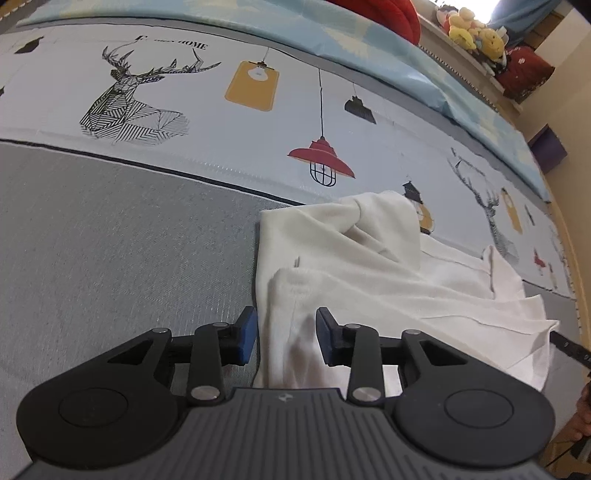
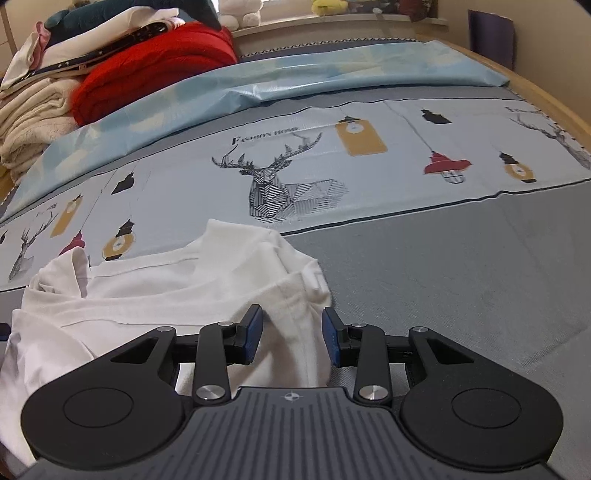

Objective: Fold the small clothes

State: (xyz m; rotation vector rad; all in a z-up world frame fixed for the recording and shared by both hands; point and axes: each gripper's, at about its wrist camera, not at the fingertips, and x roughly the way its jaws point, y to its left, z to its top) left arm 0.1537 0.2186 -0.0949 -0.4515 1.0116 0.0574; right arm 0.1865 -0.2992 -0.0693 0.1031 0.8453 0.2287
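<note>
Lying between both tools' parted jaws — white garment (image 1: 369,258)

"FASHION HOME" above deer, on printed bedsheet (image 2: 177,177)

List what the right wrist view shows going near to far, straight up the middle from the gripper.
Right gripper, jaws open around a fold of cloth → white garment → grey sheet band → deer print → light blue cover → window ledge with plush toys.
</note>
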